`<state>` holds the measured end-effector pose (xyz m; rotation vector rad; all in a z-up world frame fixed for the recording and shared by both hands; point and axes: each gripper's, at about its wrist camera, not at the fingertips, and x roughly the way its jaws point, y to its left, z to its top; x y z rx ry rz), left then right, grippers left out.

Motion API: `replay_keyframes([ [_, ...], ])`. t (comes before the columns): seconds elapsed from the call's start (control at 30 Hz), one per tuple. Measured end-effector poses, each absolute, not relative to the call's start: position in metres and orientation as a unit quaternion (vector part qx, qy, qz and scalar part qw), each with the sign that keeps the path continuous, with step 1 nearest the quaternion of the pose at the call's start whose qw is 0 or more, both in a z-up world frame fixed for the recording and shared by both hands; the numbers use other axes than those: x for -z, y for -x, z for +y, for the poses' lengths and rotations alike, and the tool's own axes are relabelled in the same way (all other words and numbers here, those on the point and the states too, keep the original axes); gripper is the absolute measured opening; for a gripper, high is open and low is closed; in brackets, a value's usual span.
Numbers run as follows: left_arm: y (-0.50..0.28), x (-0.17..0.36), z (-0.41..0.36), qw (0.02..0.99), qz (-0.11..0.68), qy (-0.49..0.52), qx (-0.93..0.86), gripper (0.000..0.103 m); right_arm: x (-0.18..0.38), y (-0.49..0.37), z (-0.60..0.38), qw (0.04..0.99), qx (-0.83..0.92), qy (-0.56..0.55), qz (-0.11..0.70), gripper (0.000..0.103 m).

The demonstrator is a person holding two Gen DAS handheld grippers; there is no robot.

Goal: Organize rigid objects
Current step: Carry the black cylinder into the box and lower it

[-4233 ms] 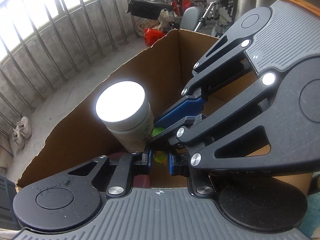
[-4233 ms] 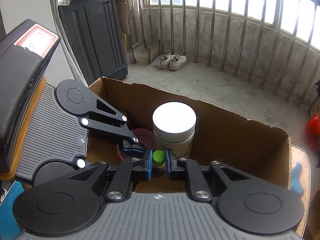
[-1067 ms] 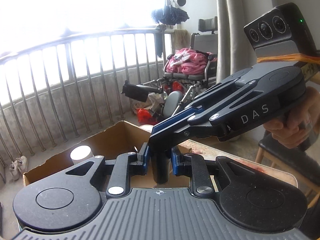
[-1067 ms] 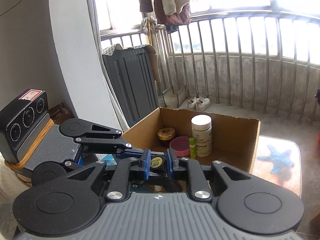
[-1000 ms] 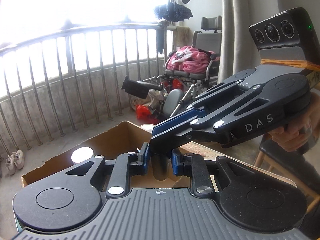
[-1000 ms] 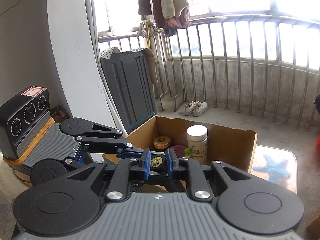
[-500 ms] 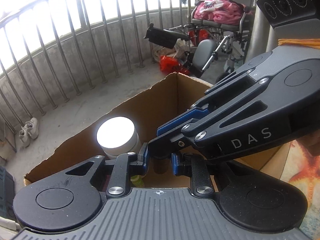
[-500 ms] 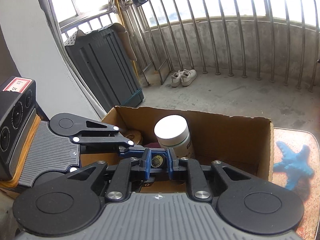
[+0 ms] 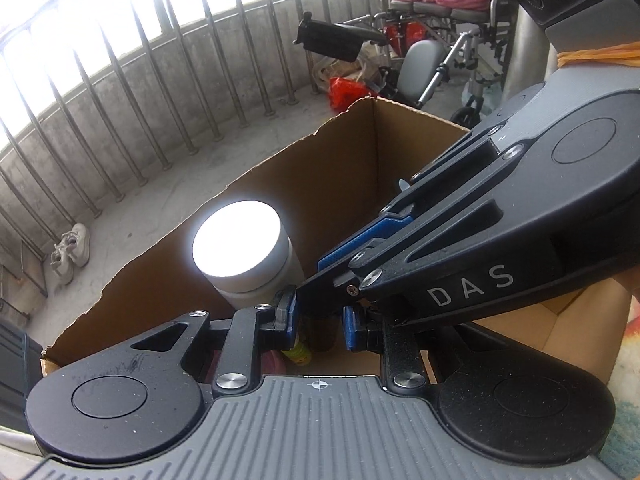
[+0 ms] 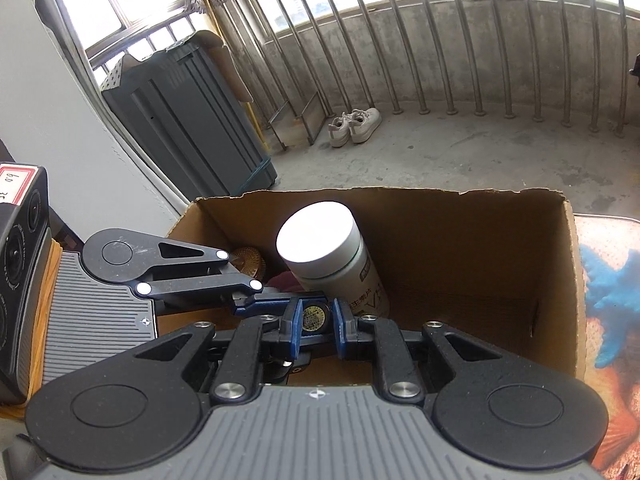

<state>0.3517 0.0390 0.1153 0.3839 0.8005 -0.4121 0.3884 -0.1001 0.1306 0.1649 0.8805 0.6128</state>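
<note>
Both grippers hold one small dark bottle over the open cardboard box. My right gripper is shut on the bottle's cap with a round gold label. My left gripper is shut on the bottle's dark body. The box holds a white-lidded jar, also in the left wrist view, a gold-lidded jar, a pink bowl and a small yellow-green bottle.
The box stands on a table with a blue starfish pattern. A grey cabinet, white shoes and balcony railing lie beyond. A wheelchair stands at the far right.
Both grippers with the dark bottle have dropped from high above the table to just over the box and tilted down. The grips have not changed.
</note>
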Motion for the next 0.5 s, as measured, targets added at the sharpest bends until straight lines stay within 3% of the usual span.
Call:
replay_keyframes([
  [0.5, -0.3496, -0.1165, 0.0341, 0.884, 0.377, -0.202, 0.188, 0.022, -0.1295, -0.3894, -0.0954, 0.859, -0.290, -0.067, 0.416, 0.019],
])
